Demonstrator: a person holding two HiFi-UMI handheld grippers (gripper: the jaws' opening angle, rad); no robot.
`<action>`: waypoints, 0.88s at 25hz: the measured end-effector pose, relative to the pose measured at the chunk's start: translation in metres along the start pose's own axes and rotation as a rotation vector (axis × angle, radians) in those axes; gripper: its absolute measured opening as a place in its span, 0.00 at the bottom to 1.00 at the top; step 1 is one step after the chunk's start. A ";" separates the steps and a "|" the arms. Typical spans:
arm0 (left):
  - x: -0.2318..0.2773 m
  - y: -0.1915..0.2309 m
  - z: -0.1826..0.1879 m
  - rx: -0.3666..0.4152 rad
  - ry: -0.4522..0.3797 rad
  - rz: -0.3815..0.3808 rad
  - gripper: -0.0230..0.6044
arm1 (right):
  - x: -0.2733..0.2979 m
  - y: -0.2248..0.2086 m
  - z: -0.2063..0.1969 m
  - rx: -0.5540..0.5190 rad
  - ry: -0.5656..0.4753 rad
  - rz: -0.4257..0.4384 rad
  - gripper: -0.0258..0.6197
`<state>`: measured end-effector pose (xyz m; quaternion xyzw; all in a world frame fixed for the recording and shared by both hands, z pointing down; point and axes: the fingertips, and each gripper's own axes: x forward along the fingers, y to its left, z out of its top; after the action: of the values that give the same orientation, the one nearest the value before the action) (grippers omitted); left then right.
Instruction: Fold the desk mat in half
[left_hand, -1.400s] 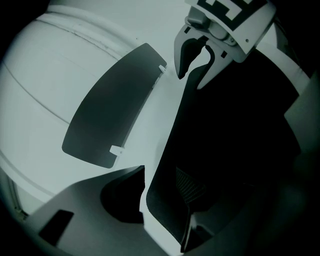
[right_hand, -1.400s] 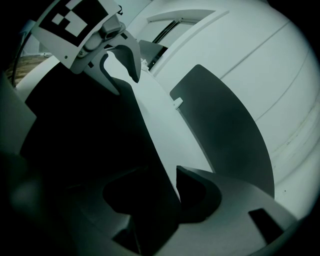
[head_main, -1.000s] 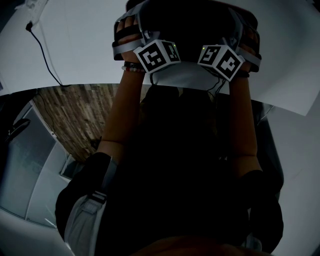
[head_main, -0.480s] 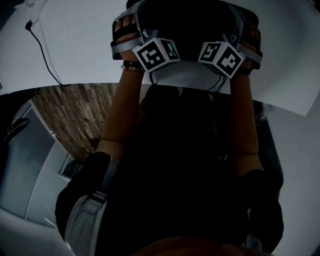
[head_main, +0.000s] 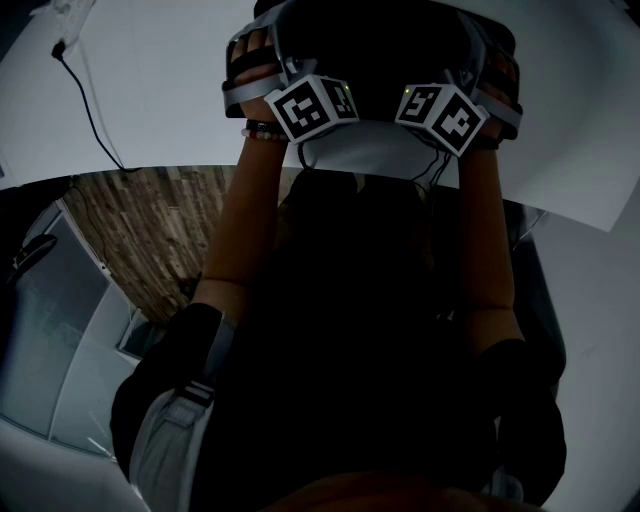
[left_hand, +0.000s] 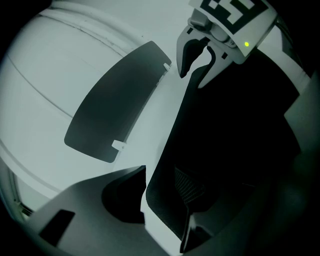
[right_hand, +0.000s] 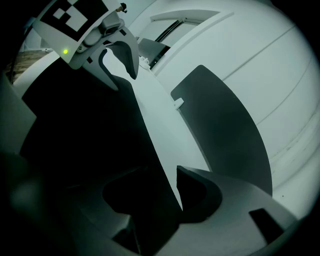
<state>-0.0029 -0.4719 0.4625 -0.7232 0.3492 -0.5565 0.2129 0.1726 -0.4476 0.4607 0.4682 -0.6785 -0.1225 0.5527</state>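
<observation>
Stands at a white table, both arms stretched toward its far side. Holds the left gripper and the right gripper close together, side by side, marker cubes turned up to the head view.

Has the dark desk mat caught in both. Pinches one edge of it in the left gripper: jaws part-way in, just drawn closer, with the mat between them and the grey jaw tip touching the mat's textured rim. Clamps the same edge in the right gripper: jaws at a like middling gap, the sheet running straight between them, the grey tip against it.

Spans the mat from one gripper to the other as a dark sheet, filling the right of the left gripper view and the left of the right gripper view. Appears in the head view as a dark patch on the far side of the cubes. Cannot tell whether the gripped edge is clear of the table.

On the table left of the mat, in the left gripper view, a dark grey panel with small white tabs, lying flat. Right of the mat, in the right gripper view, a similar panel. At the table's far left, a thin black cable. Beneath the table's near edge, on the left, wood-grain floor.
</observation>
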 end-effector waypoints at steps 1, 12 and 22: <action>0.000 0.000 0.000 -0.002 0.003 -0.001 0.33 | 0.000 0.000 0.000 0.005 0.000 0.006 0.32; -0.010 0.019 0.005 -0.060 -0.008 0.013 0.34 | -0.016 -0.018 0.014 0.059 -0.046 0.007 0.33; -0.026 0.029 0.020 -0.139 -0.050 0.006 0.37 | -0.039 -0.038 0.025 0.115 -0.090 0.020 0.33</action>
<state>0.0053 -0.4738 0.4196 -0.7489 0.3837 -0.5121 0.1726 0.1685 -0.4467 0.4011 0.4862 -0.7132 -0.0987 0.4952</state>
